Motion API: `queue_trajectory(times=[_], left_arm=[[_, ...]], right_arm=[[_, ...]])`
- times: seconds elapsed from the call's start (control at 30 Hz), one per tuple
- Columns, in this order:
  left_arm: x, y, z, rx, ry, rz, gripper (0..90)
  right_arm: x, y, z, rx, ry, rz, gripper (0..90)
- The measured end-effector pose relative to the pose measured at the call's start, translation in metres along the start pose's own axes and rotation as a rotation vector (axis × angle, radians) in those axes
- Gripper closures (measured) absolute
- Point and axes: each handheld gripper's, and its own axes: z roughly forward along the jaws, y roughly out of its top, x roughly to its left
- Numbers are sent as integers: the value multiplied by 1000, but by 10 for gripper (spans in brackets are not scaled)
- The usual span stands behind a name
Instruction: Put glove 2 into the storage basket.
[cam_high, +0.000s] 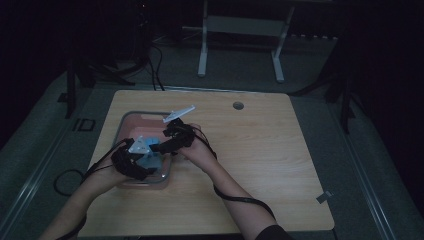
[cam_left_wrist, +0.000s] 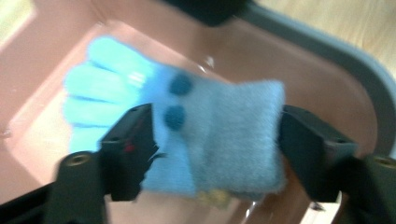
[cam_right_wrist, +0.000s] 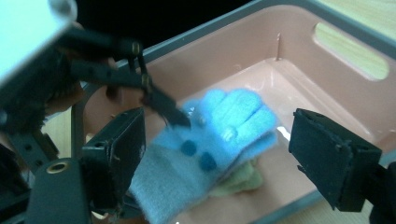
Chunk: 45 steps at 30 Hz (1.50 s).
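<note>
Scene: a pink bin (cam_high: 167, 175) with a grey rim stands at the near left of the wooden counter (cam_high: 260, 150); a person's forearms reach into it from the near edge.
Glove: a light blue knitted glove (cam_right_wrist: 210, 140), grey-blue cuff, two dark dots, lies on the bin floor over a pale green fabric piece (cam_right_wrist: 243, 179).
Left hand-held gripper (cam_left_wrist: 215, 140): jaws apart, one on each side of the glove's cuff; the pads do not appear to press it.
Right hand-held gripper (cam_right_wrist: 219, 149): jaws wide apart above the glove, nothing between the pads.
Step in hand (judged): letting the glove rest in the bin.
Doing it well: keep both pairs of jaws spread, lift straight up so no pad snags the knit, and clear the bin wall before swinging away.
</note>
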Motion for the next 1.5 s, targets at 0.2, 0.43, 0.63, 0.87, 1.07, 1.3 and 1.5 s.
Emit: queue_trajectory(times=[0.2,0.43,0.63,0.87,1.07,1.3,1.5], left_arm=[[-1,3,-10,-63,-9,-58,55],[-11,12,-18,-157,1,-87,26],[-26,23,-14,-177,-33,-67,27],[-42,34,-5,-188,-85,-33,26],[-53,42,-2,-205,-126,-20,26],[-68,49,8,-242,-186,10,26],[-79,56,17,-240,-214,37,26]], right_arm=[[3,-3,-14,-11,-8,-10,187],[1,-11,-33,-30,-8,-19,187],[-3,-23,-47,-31,-10,-20,187],[-9,-45,-59,-25,-25,-22,179],[-12,-59,-67,-24,-36,-16,167],[-17,-76,-76,-14,-51,-19,168],[-22,-89,-84,-10,-65,-15,168]])
